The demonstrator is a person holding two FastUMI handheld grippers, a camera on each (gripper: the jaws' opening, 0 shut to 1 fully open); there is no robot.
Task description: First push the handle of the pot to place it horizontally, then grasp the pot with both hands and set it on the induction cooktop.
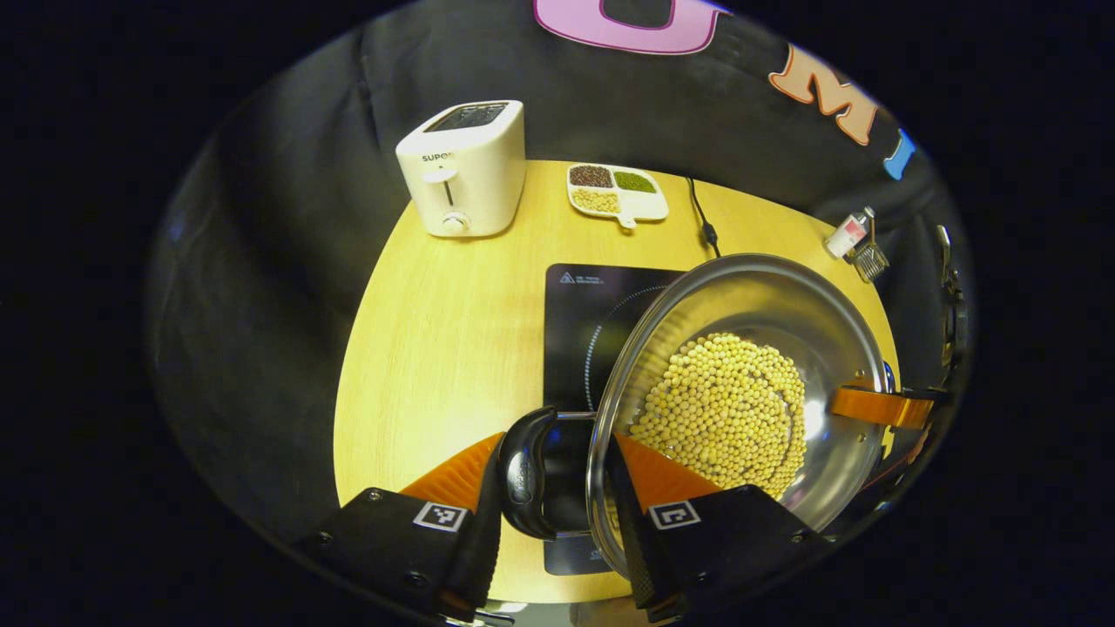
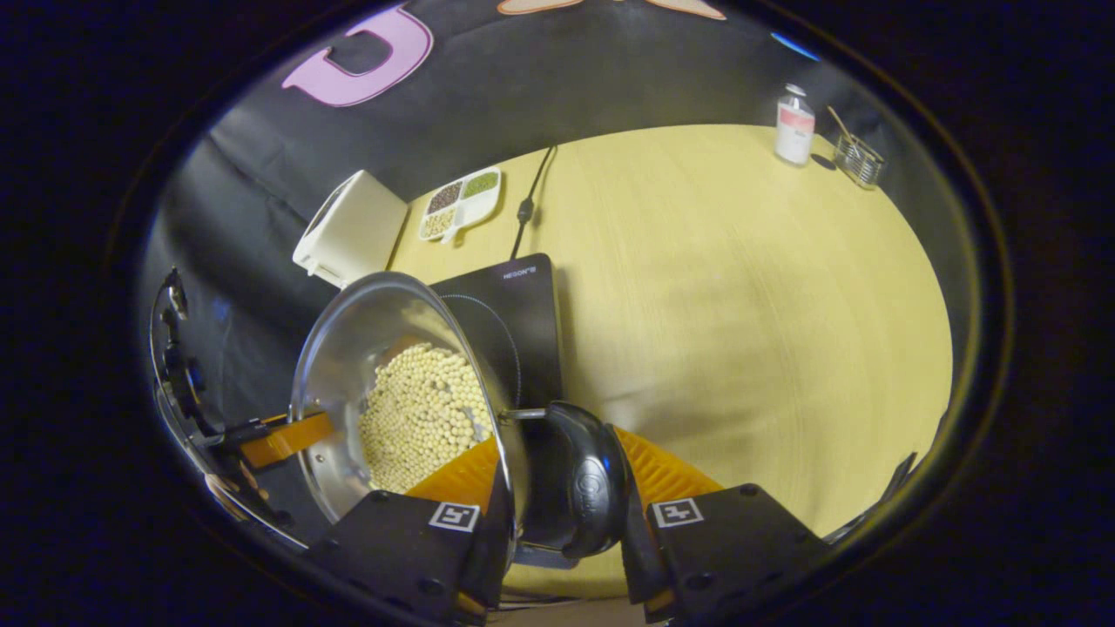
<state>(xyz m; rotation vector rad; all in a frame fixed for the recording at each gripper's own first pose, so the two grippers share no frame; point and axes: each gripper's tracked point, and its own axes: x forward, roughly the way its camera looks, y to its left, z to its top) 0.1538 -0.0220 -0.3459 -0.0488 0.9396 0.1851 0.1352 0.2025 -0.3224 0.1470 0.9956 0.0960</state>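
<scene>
A steel pot (image 1: 784, 305) holding soybeans (image 1: 727, 409) is gripped at both sides over the black induction cooktop (image 1: 579, 322). My left gripper (image 1: 553, 522) is shut on the pot's black side handle (image 1: 527, 470), one finger outside the handle and the other inside the rim. Across the pot, the right gripper (image 1: 880, 407) clamps the far edge. In the right gripper view, my right gripper (image 2: 562, 531) is shut on the other black handle (image 2: 588, 483), with the pot (image 2: 348, 348) tilted to its left above the cooktop (image 2: 523, 313). I cannot tell whether the pot's base touches the cooktop.
A white toaster (image 1: 462, 170) and a divided dish of grains (image 1: 617, 192) stand at the back of the round wooden table (image 1: 435, 348). The cooktop's cable (image 1: 701, 218) runs back off the table. A small bottle (image 1: 847, 235) and a glass jar (image 1: 868, 259) sit at the far right edge.
</scene>
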